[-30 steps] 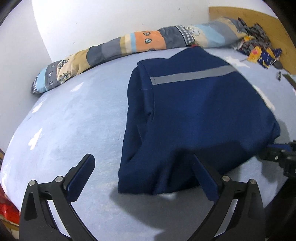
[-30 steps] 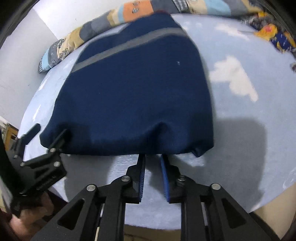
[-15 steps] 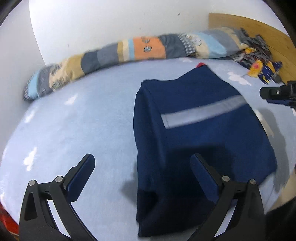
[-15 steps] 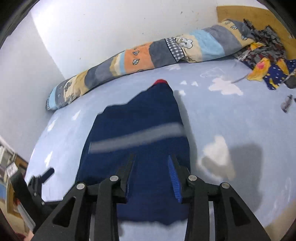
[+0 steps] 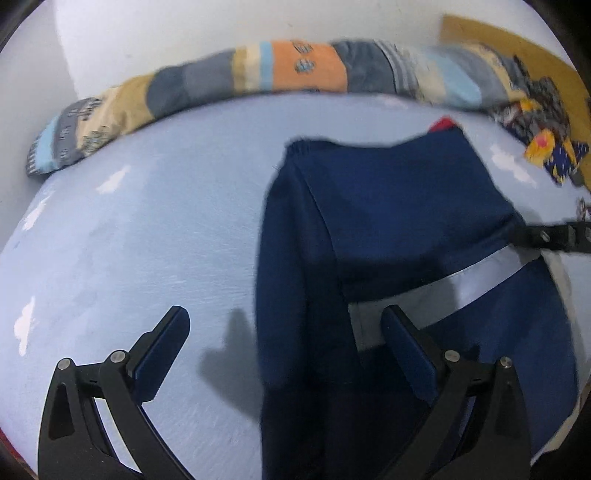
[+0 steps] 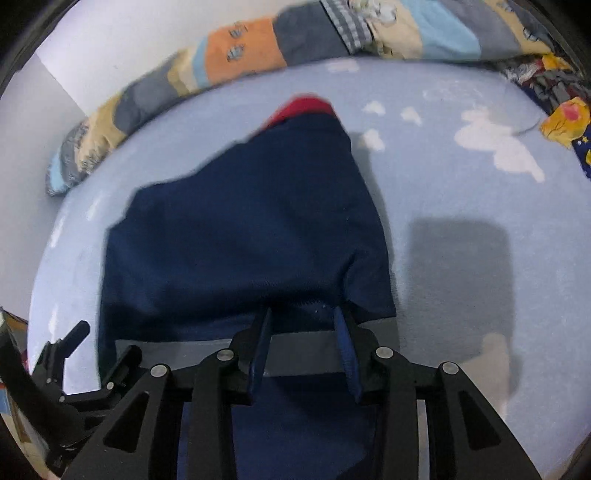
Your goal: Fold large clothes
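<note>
Fingers of the left gripper [image 5: 284,350] stand wide apart at the near edge of the left wrist view, one over bare bedsheet [image 5: 129,240], the other over the near left part of the navy garment [image 5: 388,206], with nothing pinched between them. In the right wrist view the right gripper [image 6: 303,347] is partly spread; its jaws have just been opening, and the pads straddle the garment's folded edge and its grey reflective stripe [image 6: 306,349] without visibly pressing on the cloth, so it looks let go. The garment lies folded on the light blue, cloud-printed sheet, near the bed's near edge and running away toward the far side, its top layer doubled back so the stripe shows just beneath the fold. A red patch [image 6: 303,105] peeks out at its far end. Beyond, a rolled patchwork quilt [image 5: 295,70] stretches along the white wall [image 5: 221,33]. At far right lies a heap of patterned fabric [image 5: 546,147] against a wooden headboard [image 5: 491,40].
</note>
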